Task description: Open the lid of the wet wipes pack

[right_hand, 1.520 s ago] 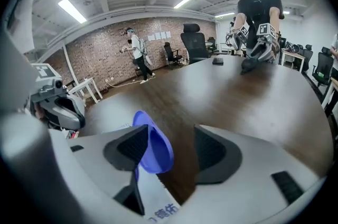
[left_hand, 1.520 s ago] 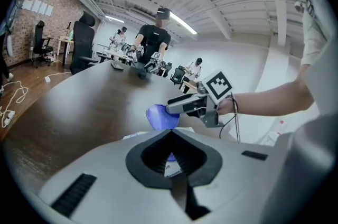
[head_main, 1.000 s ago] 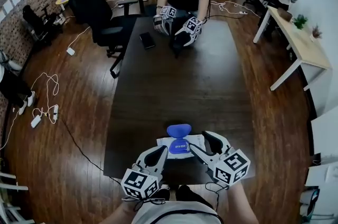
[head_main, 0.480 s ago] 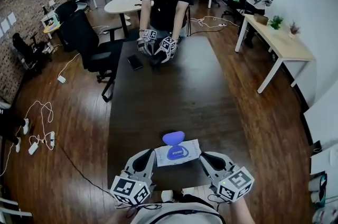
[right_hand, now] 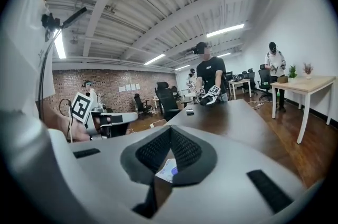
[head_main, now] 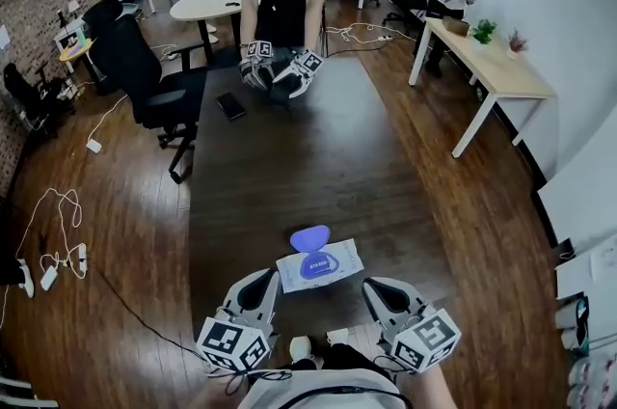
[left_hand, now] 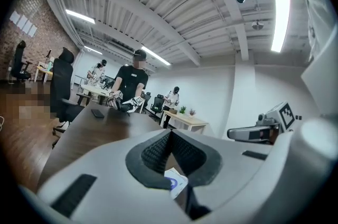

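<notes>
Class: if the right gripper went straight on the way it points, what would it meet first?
Probably the wet wipes pack, lying on the table just ahead of the shut right gripper. Height is unclear, so it might pass above it and reach the table beyond.

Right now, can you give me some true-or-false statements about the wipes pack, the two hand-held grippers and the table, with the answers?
1. The blue oval lid of the white wet wipes pack is flipped open. True.
2. The right gripper clamps the pack. False: its jaws have just closed on nothing, short of the pack.
3. The left gripper is shut and empty. True.
4. The pack is held up in the air. False: it lies on the long dark wooden table.
5. A black phone lies farther along the table. True.
</notes>
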{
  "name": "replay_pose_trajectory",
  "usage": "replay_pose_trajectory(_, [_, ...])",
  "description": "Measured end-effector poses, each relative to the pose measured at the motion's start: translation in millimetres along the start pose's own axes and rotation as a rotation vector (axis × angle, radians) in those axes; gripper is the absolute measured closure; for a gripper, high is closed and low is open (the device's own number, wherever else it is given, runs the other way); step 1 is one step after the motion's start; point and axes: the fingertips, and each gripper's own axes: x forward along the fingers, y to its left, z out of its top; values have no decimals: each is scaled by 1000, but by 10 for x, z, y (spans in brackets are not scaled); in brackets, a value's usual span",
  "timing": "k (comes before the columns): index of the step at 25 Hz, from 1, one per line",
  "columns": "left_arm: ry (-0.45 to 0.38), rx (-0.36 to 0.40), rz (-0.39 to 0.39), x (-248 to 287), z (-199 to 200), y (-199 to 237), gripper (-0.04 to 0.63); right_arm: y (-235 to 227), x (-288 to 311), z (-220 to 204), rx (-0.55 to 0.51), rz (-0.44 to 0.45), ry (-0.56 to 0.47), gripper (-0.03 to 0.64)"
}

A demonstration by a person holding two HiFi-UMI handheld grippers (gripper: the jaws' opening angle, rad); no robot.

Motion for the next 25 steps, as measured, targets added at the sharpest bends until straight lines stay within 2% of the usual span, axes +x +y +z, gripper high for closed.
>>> replay_pose_trajectory(7, [9, 6, -42, 6, -25, -233, 594, 54, -278, 30, 3, -22, -24, 609])
replay_pose_trajectory(12, [-5, 18, -50, -96, -37, -571, 594, 133, -579, 77, -19, 0, -54, 609])
replay_pose_trajectory(18, [-22, 39, -55, -313, -183, -1265, 594, 281, -1242, -96, -50, 34, -65, 609])
replay_pose_trajectory(25, [14, -13, -9, -959, -868, -2298, 594, 495, -2358, -543, -34, 71, -69, 609])
